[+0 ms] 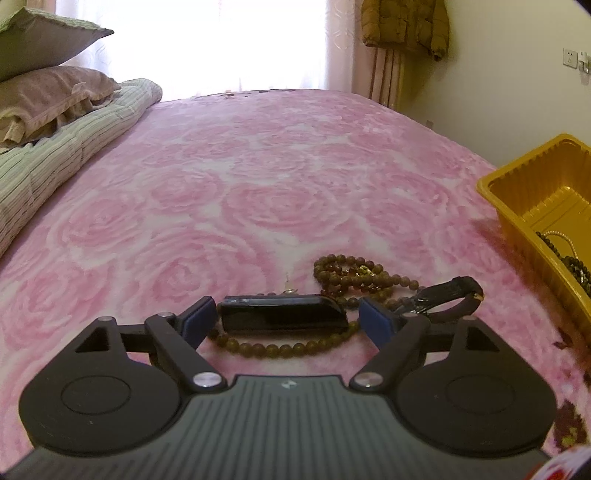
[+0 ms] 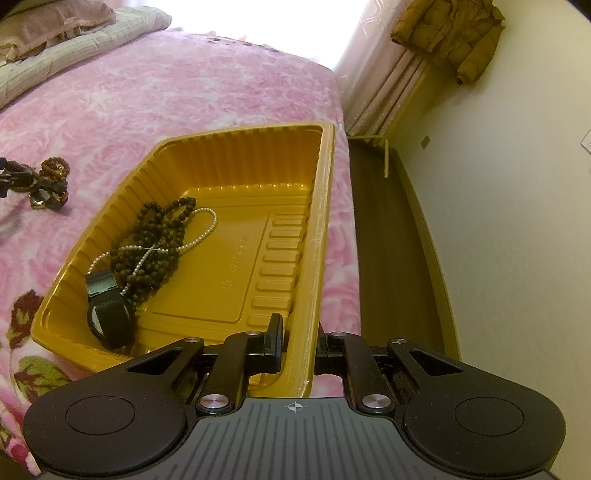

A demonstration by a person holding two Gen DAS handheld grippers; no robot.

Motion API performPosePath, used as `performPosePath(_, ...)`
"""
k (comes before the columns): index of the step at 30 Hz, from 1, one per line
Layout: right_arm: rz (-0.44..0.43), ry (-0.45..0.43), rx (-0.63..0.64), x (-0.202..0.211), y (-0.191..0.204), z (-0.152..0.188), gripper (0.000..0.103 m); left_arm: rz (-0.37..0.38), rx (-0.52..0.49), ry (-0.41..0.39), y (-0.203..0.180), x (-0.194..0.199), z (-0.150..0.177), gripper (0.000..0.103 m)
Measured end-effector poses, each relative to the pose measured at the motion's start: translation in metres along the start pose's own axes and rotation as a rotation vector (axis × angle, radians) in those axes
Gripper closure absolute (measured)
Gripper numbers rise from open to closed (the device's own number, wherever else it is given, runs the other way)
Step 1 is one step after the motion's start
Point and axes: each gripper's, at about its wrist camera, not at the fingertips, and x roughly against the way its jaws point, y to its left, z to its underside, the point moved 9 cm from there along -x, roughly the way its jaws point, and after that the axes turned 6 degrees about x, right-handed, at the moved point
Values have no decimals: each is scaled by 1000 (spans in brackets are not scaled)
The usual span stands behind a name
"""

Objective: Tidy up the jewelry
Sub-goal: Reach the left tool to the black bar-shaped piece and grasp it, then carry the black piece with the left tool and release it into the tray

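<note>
Item 1, left gripper (image 1: pixel 286 319): jaws spread wide, blue pads (image 1: pixel 376 319) clear of everything. A black oblong piece (image 1: pixel 284 317) lies crosswise between the fingertips, touching neither pad; what it is cannot be made out. A strand of brown beads (image 1: pixel 291 349) curves beneath it and runs on into a heap of amber-brown bead strings (image 1: pixel 351 277) just beyond the right fingertip. A black strap with a metal clasp (image 1: pixel 448 295) lies just beside that fingertip, partly hidden behind the finger. A small pale piece (image 1: pixel 288 288) shows past the oblong, too small to name. All rest on the pink rose-patterned bedspread (image 1: pixel 258 177).

Item 2, right gripper (image 2: pixel 299 343): jaws closed on the near right wall of the yellow tray (image 2: pixel 317 236), one finger inside the tray, the other outside; the pads themselves are hidden by the rim.

Item 3, tray contents: dark bead strand (image 2: pixel 155 243) and white pearl strand (image 2: pixel 207 225) tangled together, black-strapped watch (image 2: pixel 107 314) at the near left corner. In the left wrist view the tray is cut off by the right edge, its contents barely visible.

Item 4, surroundings: pillows (image 1: pixel 48 92) and folded striped quilt (image 1: pixel 66 147) at far left, mustard jacket (image 2: pixel 450 33) hanging by the curtain. The window is blown out to white.
</note>
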Motion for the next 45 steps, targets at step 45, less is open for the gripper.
performPosePath(45,-1,-7,0,4,0,0,89,442,-113,-59,-182,102,-23,29)
